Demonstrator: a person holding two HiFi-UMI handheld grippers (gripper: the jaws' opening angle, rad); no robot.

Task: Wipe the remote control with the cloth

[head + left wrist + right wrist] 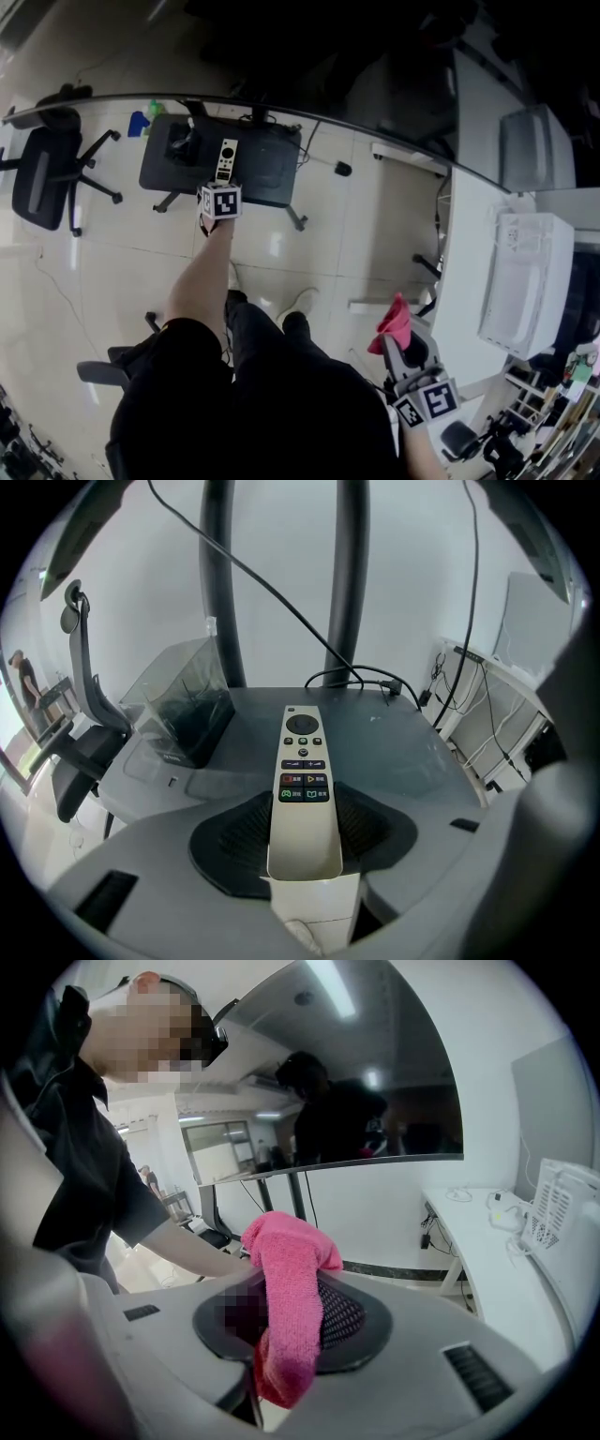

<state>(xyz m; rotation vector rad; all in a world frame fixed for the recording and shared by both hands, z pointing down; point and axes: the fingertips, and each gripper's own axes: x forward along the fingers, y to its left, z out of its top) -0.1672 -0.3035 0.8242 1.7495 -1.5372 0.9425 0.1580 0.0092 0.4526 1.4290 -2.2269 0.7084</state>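
1. The left claw [221,189] is pinching the remote control [302,778] by its lower end, buttons facing up. The rest of it pokes out over the small dark table [412,752]. Gripping only the tail end looks deliberate to me, as it leaves the whole buttoned face bare for rubbing.
2. The remote sits low over the table. I cannot tell whether its far tip rests on the top; if it does, that would steady it.
3. The right claw [405,345] is clamped on a pink cloth [286,1288]. The cloth bunches up above the jaws and dangles below them. That wad out front is, I reckon, the working end.
4. Cloth and remote are well apart. The cloth is down by the person's right side near the white desk [466,281], and the remote is out ahead to the left. So the wiping has not started, and the cloth must come across.
5. A clear box [183,705] and a black cable [361,677] share the table, near the remote but apart from it.
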